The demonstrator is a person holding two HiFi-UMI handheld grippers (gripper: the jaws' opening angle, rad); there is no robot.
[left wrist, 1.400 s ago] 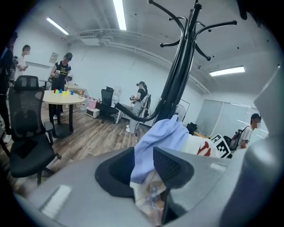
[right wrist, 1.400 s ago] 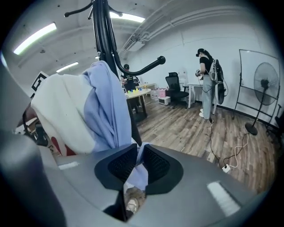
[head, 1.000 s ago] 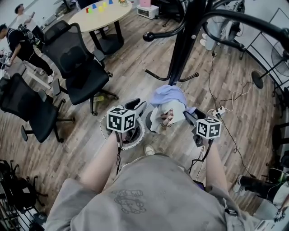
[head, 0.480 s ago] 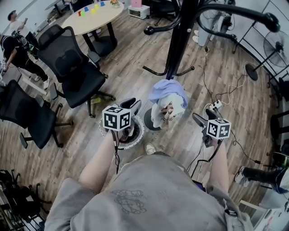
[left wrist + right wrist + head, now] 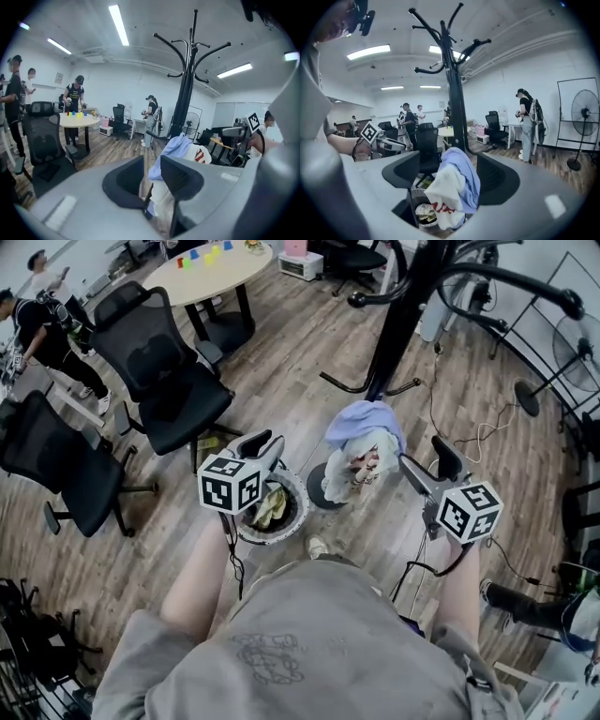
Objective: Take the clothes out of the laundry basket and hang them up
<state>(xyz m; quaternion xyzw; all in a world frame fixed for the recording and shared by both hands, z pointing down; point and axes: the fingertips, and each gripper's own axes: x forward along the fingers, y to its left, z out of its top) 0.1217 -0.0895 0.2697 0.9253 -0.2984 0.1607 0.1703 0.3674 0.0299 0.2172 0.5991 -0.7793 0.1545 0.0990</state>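
**You:** What are my tools doing?

**Me:** Your left gripper [image 5: 261,448] has its jaws a little apart and holds nothing. Your right gripper [image 5: 429,463] has its jaws wide apart and holds nothing too.

**You:** Where are the clothes?

**Me:** Right under your left gripper is the laundry basket [image 5: 246,532], down on the floor. A crumpled yellow cloth [image 5: 271,506] lies in it. A bit farther, between your two grippers, a lilac shirt [image 5: 361,420] and a white cloth [image 5: 352,470] hang by the black coat stand [image 5: 398,324]. I cannot see which hook has them. None of this is on a table. The only tabletop is the round table [image 5: 211,273] far off, and everything is well on your side of its near edge.

**You:** How much is done?

**Me:** I think two pieces are up. At least the yellow one is left to lift out and hang.

**You:** Which way do they point?

**Me:** The hung ones run long up and down, lilac on top, white below. The yellow one is a heap, so I can't tell its long way.
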